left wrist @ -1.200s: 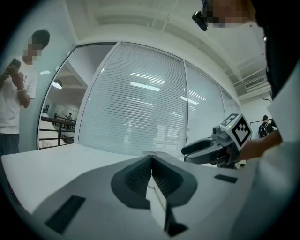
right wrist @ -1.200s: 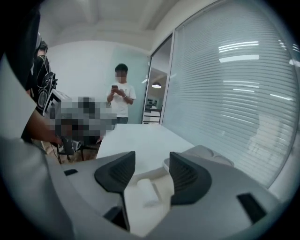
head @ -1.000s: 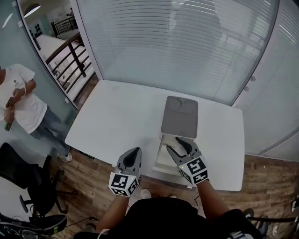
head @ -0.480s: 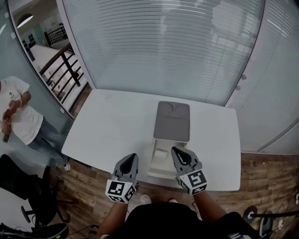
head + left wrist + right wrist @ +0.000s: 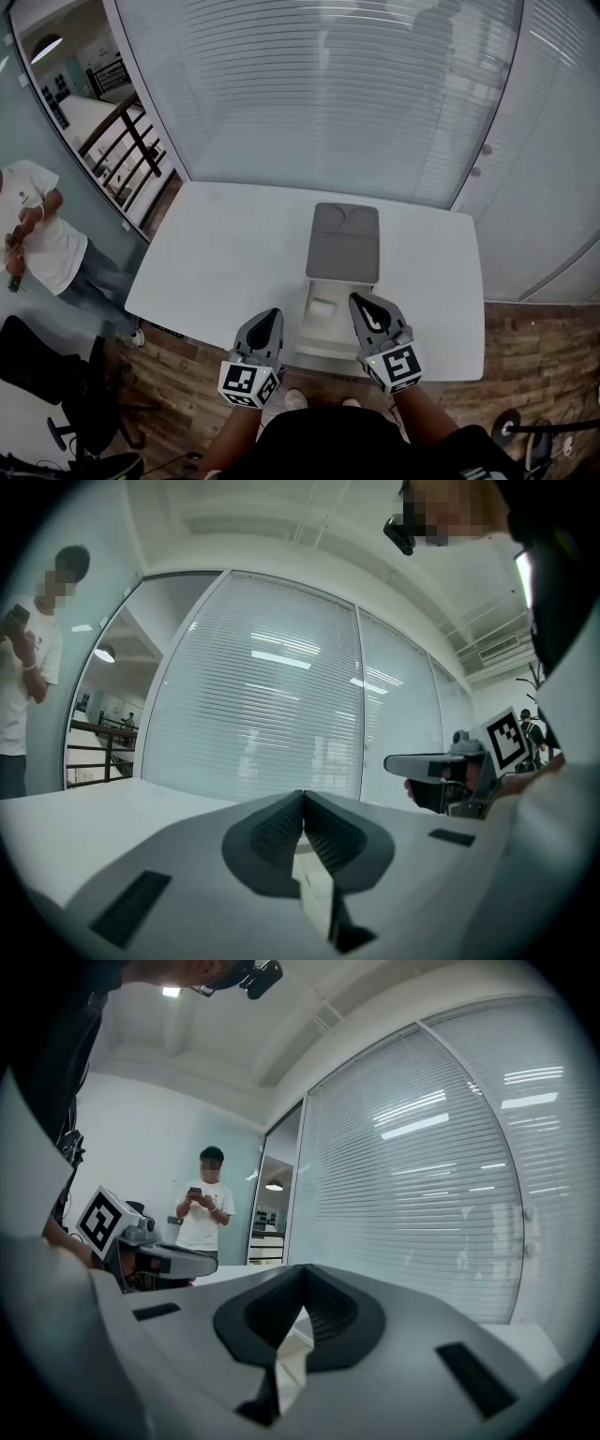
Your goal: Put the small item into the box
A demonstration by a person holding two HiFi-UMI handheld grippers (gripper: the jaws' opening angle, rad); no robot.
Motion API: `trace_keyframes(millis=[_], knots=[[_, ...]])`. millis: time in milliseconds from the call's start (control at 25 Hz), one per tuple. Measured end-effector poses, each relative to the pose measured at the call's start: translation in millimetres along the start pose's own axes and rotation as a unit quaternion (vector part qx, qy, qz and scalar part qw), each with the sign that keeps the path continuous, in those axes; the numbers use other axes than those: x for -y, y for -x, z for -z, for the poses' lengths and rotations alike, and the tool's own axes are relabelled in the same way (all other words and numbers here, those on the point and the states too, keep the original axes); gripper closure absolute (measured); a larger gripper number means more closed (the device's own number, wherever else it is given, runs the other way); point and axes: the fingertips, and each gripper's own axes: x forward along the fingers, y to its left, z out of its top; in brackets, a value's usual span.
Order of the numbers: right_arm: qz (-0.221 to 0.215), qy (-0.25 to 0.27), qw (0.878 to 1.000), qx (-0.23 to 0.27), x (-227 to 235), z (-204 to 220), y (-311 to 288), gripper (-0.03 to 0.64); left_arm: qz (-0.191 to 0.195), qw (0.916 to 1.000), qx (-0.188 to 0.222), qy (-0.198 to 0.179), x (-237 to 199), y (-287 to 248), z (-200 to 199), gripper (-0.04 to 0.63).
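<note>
White table [image 5: 225, 253] carries the box [image 5: 323, 349], which stands open near the front edge, with its grey lid [image 5: 343, 244] laid back flat behind it. The right gripper [image 5: 359, 300] hangs at the right wall of the box. Its jaws have just been closing and now they meet, with nothing between them. The left gripper [image 5: 273, 314] is to the left of the box, apart from it, and its jaws are also together and empty.

So the small item is in neither gripper. A pale square shape [image 5: 323, 307] lies in the tray of the box. I judge that this is the item, but it is too small to be sure.

If so, the step in hand is to take the right gripper away. To do it well, the gripper should go up and back, clear of the wall, so that the light box is not pushed. After that, one should check that the item sits flat in its recess.
</note>
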Motion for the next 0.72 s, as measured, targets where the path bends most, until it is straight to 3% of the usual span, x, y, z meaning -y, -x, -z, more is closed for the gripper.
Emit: trace_keyframes(millis=[440, 720], knots=[[0.006, -0.001, 1.0, -0.012, -1.4, 12.8, 5.1, 0.614, -0.003, 1.0, -0.004, -0.001, 3.6, 5.5, 1.6, 0.583], [0.009, -0.035, 0.999, -0.025, -7.3, 29.0, 9.1, 0.614, -0.003, 0.9998, -0.004, -0.018, 8.4, 7.1, 1.8, 0.583]])
